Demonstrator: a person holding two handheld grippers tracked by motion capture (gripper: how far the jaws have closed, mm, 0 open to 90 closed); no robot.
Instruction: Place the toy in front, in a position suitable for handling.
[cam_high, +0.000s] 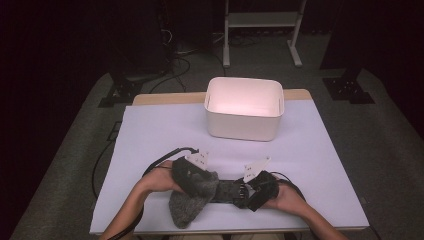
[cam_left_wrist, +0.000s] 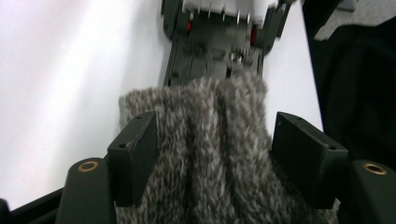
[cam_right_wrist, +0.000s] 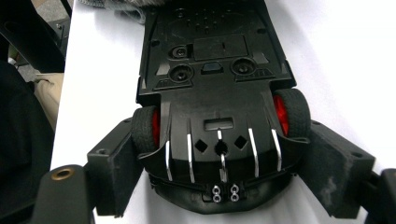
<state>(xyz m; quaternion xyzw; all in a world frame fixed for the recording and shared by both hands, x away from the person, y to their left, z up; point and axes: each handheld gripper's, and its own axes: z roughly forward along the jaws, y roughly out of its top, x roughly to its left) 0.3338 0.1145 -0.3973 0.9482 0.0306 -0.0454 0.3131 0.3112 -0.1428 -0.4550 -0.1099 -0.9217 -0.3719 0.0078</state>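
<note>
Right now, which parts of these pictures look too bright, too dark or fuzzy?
High view: the room behind is almost black, while the white plastic bin glows pinkish inside. Left gripper view: the white table washes out, and the upside-down black toy car beyond the fuzzy grey knitted cloth blurs. Right gripper view: the car's underside is sharp; its metal strips glint.

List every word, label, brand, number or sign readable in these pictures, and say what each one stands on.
No text can be read anywhere.
Toy car: its black underside shows moulded shapes and screws, but no legible lettering.
Grey fuzzy sock: no label visible.
White bin: plain, no markings.
White table cover: blank.
</note>
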